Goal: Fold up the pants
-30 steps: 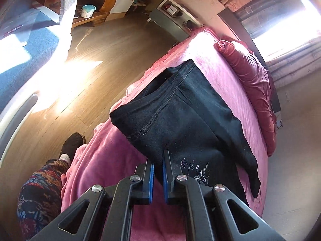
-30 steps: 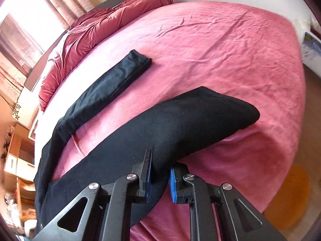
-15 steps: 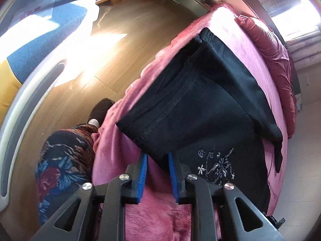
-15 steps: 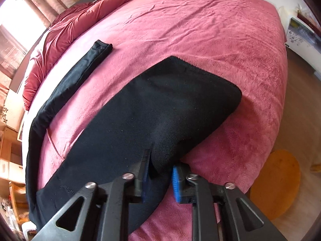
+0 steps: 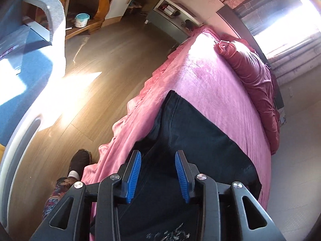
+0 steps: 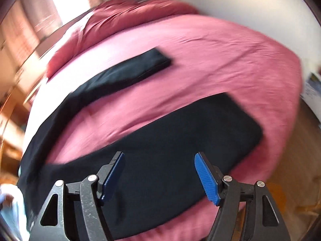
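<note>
Black pants [image 5: 196, 144] lie flat on the pink bed [image 5: 216, 84]. In the left wrist view their waist end sits near the bed's edge, with white embroidery at the bottom of the frame. My left gripper [image 5: 157, 156] is open and empty just above the waist. In the right wrist view the near leg [image 6: 180, 140] lies spread wide, and the far leg [image 6: 128, 72] stretches away toward the pillows. My right gripper [image 6: 159, 158] is open wide and empty above the near leg. This view is motion-blurred.
A dark red duvet [image 5: 252, 76] is bunched along the head of the bed. Wooden floor [image 5: 104, 60] lies left of the bed, with a person's foot [image 5: 79, 160], a blue-and-white chair [image 5: 30, 60] and a grey nightstand [image 5: 166, 22].
Both grippers were shut on the pants and have opened, letting the cloth drop flat on the bed. Both have pulled back slightly; the near leg lies spread out.
</note>
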